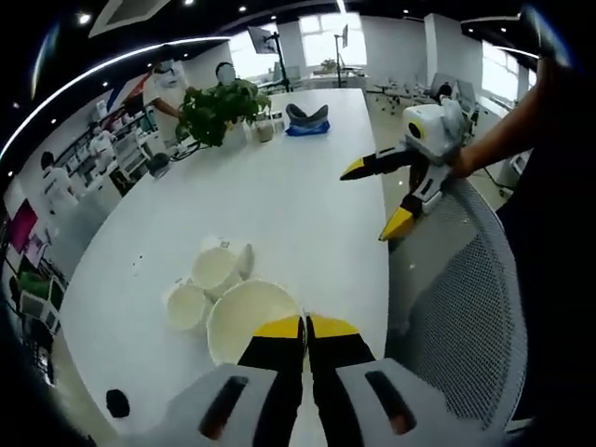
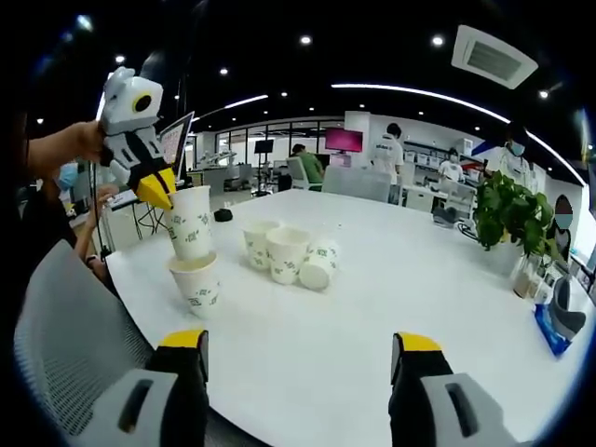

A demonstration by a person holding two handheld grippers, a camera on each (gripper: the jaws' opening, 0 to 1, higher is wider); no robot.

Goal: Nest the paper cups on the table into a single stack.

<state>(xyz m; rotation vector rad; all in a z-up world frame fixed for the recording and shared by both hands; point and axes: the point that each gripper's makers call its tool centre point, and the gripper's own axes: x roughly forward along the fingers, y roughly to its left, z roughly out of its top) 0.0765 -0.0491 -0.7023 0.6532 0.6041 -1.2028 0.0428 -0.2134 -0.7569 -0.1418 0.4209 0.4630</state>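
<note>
White paper cups with green print stand on the white table (image 2: pixel 391 307). My left gripper (image 2: pixel 160 193) is shut on the rim of one upright cup (image 2: pixel 189 222), whose base sits at the mouth of a second cup (image 2: pixel 198 282) near the table edge. From above, that held cup (image 1: pixel 244 323) is pinched between my left gripper's (image 1: pixel 304 326) yellow tips. Close by stand two more upright cups (image 2: pixel 257 244) (image 2: pixel 286 253), and another cup (image 2: pixel 319 265) lies on its side. My right gripper (image 2: pixel 300 342) is open and holds nothing; it hovers over the table edge (image 1: pixel 374 198).
A potted plant (image 2: pixel 510 209) and a blue-and-grey object (image 2: pixel 554 326) sit at the far end of the table. A grey mesh chair (image 1: pixel 456 298) stands against the near edge. A small black item (image 2: pixel 223 215) lies behind the cups. People stand in the background.
</note>
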